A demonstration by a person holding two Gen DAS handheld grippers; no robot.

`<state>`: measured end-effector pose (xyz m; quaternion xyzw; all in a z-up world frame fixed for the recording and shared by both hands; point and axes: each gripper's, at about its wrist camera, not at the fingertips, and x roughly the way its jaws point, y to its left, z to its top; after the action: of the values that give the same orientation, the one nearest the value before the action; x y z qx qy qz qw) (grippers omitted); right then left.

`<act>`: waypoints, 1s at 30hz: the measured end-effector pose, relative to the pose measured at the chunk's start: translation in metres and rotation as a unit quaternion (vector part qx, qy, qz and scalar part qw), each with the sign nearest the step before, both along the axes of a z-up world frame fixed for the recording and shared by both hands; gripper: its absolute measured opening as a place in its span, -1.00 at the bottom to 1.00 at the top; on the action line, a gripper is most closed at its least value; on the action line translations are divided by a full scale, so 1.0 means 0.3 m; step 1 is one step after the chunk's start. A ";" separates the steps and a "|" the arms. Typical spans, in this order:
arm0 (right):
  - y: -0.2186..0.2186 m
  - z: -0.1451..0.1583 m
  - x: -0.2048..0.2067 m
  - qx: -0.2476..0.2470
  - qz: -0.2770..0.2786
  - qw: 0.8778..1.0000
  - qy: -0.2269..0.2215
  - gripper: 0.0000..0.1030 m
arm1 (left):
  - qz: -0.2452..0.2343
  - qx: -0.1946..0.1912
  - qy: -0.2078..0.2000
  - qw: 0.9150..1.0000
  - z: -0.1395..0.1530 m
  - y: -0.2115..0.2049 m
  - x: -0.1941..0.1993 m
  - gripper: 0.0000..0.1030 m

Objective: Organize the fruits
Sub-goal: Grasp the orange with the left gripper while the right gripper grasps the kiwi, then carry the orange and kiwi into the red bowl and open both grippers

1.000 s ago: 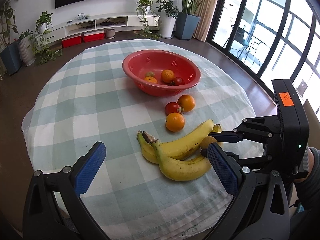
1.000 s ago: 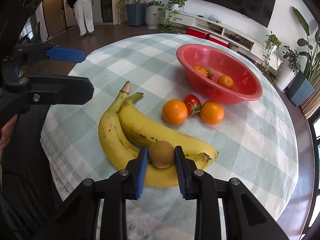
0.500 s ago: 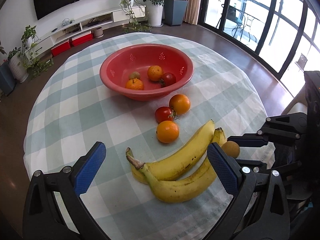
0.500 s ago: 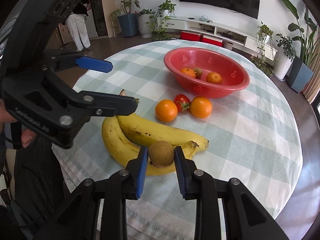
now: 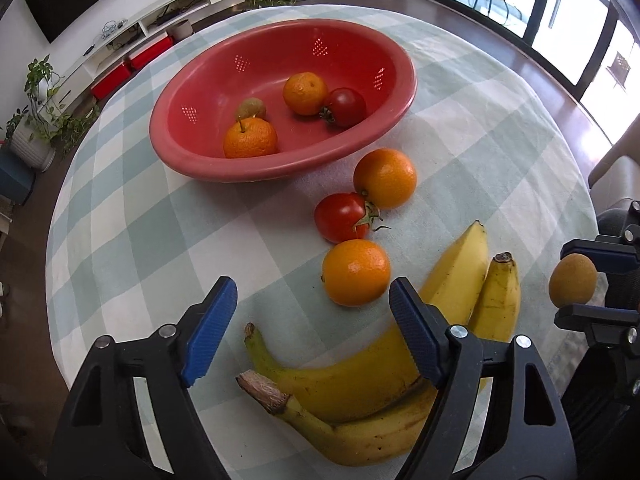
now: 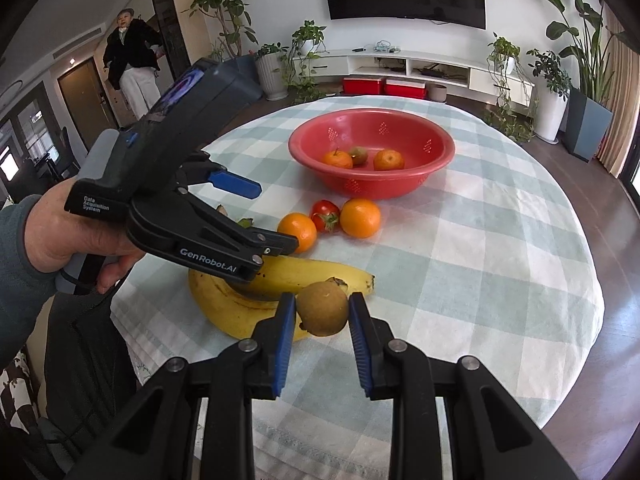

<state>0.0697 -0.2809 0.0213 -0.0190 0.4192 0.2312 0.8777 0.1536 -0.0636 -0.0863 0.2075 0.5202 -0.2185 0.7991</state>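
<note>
Right gripper [image 6: 322,314]: jaws clamped on kiwi [image 6: 323,309] | Left gripper [image 5: 312,332]: jaws apart, just been closing, apparently empty, above bananas [image 5: 360,376] | Red bowl [image 5: 280,164] on worktop [image 5: 140,240]

Bright window daylight, sharp focus, fisheye-bent edges.

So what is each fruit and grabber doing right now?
Kiwi: held up in the right gripper.
Left gripper: open, closing in, over the bananas, nothing gripped.
Bananas: lying on the cloth.
Two oranges and a tomato: on the cloth, outside the bowl.
Bowl: upright, four fruits inside.
</note>
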 end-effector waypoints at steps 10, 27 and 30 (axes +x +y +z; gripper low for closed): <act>-0.024 -0.029 0.009 0.015 -0.008 1.000 0.007 -0.43 | -0.001 0.006 0.009 1.000 -0.032 -0.023 0.049 0.50; -0.033 -0.027 0.007 0.019 -0.016 1.000 0.006 -0.43 | -0.017 -0.054 0.037 0.998 -0.063 -0.022 0.043 -0.31; -0.035 -0.026 0.003 0.018 -0.017 1.000 0.006 -0.43 | -0.012 -0.067 0.035 0.997 -0.050 0.008 0.025 -0.31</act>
<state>0.0706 -0.2915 0.0136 0.0055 0.4203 0.2238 0.8793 0.1610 -0.0612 -0.1012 0.1521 0.5297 -0.2699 0.7895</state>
